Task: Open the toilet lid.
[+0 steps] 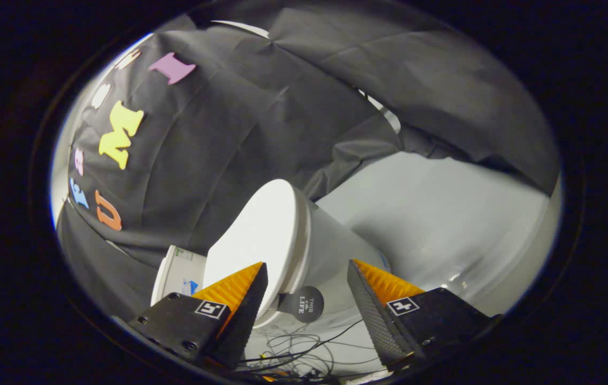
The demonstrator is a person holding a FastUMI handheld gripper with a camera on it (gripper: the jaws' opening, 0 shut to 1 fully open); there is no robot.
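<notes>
Dark cloth drapes the booth behind and around a white toilet (325,256), w/ pale glossy floor (443,214) spreading off past the bowl and a tangle of thin cables (293,347) lying just below the gripper fingers. View is rolled hard, so the toilet reads tilted. Toilet lid (255,235) looks closed, sitting flat on the seat w/ only a thin seam between them; its broad white top faces toward the cloth side and its long axis runs from near the fingers away toward the cloth. At the lid's near rim a small dark round tab (301,303) sticks out, apparently a pull tag fixed to the lid front, though how it attaches can't be made out. Beside the lid, on the side away from the bowl, part of the tank (175,275) shows w/ a small sticker on it. Gripper (306,278) is spread wide, holding nothing: one finger overlaps the lid's near edge in the picture, other sits clear off to the bowl side, tab hangs in the gap between them, just ahead. Contact w/ the lid can't be confirmed. Judgement: approach stage, lift not begun. Coming move turns on that tab being b/w and just ahead of the fingers, so a short advance then a close on it, or hooking under the rim, then swinging up about the hinge at the far end.
</notes>
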